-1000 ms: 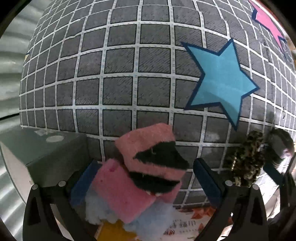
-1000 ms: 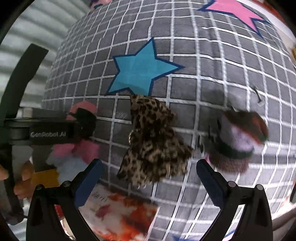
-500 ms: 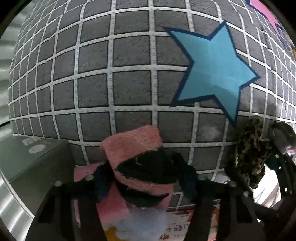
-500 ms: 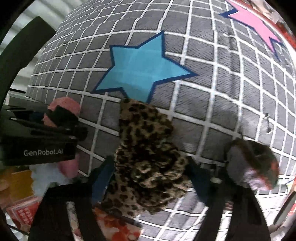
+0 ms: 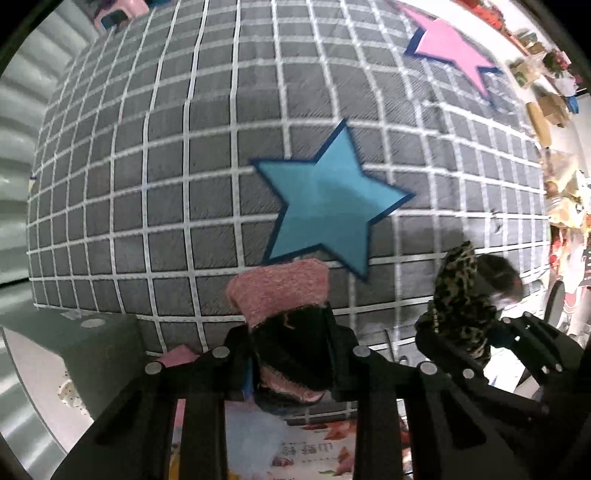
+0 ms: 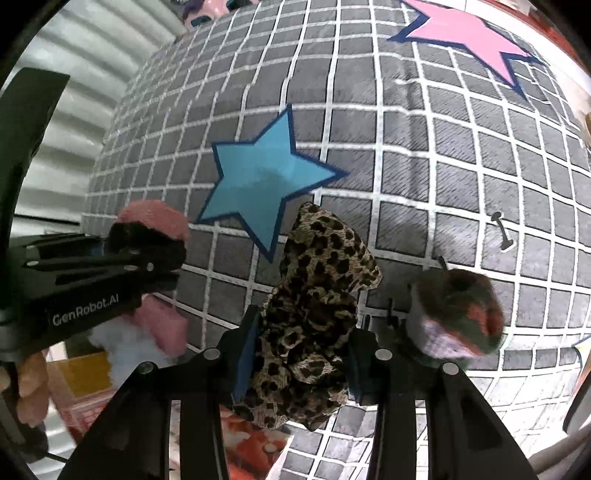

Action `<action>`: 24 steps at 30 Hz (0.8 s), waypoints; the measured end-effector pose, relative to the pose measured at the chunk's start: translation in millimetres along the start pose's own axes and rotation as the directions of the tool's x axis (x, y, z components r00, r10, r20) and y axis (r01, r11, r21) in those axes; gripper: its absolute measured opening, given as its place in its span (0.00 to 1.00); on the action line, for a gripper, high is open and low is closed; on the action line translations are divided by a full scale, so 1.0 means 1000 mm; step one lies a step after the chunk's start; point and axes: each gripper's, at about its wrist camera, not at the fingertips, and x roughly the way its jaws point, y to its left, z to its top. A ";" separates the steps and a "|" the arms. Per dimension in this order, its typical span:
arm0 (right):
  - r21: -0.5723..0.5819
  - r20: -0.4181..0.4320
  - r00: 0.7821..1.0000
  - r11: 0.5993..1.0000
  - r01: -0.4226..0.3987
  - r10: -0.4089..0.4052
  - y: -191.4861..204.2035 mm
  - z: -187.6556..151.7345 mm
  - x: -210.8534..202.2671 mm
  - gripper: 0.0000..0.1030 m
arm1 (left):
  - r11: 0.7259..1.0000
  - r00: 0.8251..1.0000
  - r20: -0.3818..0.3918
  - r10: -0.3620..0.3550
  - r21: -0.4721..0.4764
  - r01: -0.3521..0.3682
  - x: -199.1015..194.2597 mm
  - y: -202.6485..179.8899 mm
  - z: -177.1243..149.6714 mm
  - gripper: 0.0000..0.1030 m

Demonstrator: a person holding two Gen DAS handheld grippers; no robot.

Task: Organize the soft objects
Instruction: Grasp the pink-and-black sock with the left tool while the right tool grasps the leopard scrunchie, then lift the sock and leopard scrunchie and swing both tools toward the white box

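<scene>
Left wrist view: my left gripper [image 5: 291,354] pinches the pink-and-black fuzzy sock [image 5: 284,295]; at 3 o'clock, my right gripper [image 6: 299,354] pinches the leopard-print fabric scrunchie [image 6: 314,295], both lifted for sorting, I judge.

Ahead of me lies a grey grid-patterned mat [image 5: 147,184] with a blue star [image 5: 328,210] at center and a pink star [image 5: 450,51] at 1 o'clock.

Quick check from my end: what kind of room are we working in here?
Probably a playroom or storage room, though that's a guess. A grey grid mat with blue and pink stars covers the floor, a corrugated wall stands behind, and cluttered shelves line the far side.
</scene>
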 end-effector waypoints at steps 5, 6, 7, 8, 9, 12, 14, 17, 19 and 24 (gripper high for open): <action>0.047 0.032 0.999 0.998 -0.040 0.038 -0.007 -0.006 -0.025 0.41 | 1.000 0.999 0.048 -0.007 0.028 0.005 -0.028 -0.020 0.005 0.30; 0.053 0.035 0.998 0.998 -0.045 0.043 -0.008 -0.008 -0.029 0.41 | 0.999 0.999 0.054 -0.008 0.033 0.007 -0.035 -0.022 0.009 0.30; 0.059 0.041 0.998 0.997 -0.050 0.048 -0.009 -0.010 -0.033 0.41 | 0.999 0.998 0.061 -0.009 0.037 0.006 -0.039 -0.027 0.009 0.30; 0.062 0.046 0.998 0.997 -0.053 0.050 -0.010 -0.012 -0.037 0.41 | 0.999 0.998 0.065 -0.009 0.038 0.006 -0.046 -0.031 0.007 0.30; 0.065 0.050 0.997 0.996 -0.056 0.053 -0.012 -0.014 -0.042 0.41 | 0.999 0.997 0.073 -0.011 0.039 0.008 -0.052 -0.037 0.006 0.30; 0.072 0.062 0.997 0.996 -0.058 0.054 -0.006 -0.018 -0.047 0.41 | 0.999 0.996 0.092 -0.012 0.036 0.009 -0.069 -0.048 -0.004 0.30; 0.075 0.071 0.996 0.996 -0.054 0.049 -0.003 -0.021 -0.051 0.41 | 0.999 0.994 0.106 -0.011 0.037 0.007 -0.082 -0.046 -0.008 0.30; 0.085 0.082 0.995 0.995 -0.058 0.051 0.000 -0.023 -0.055 0.41 | 0.999 0.992 0.125 -0.011 0.053 0.005 -0.088 -0.042 -0.030 0.30; 0.092 0.089 0.995 0.994 -0.062 0.053 0.000 -0.026 -0.058 0.41 | 0.998 0.990 0.140 -0.012 0.065 0.003 -0.091 -0.028 -0.048 0.30; 0.103 0.098 0.994 0.993 -0.063 0.053 0.000 -0.033 -0.065 0.41 | 0.997 0.987 0.158 -0.027 0.070 0.016 -0.092 -0.002 -0.080 0.30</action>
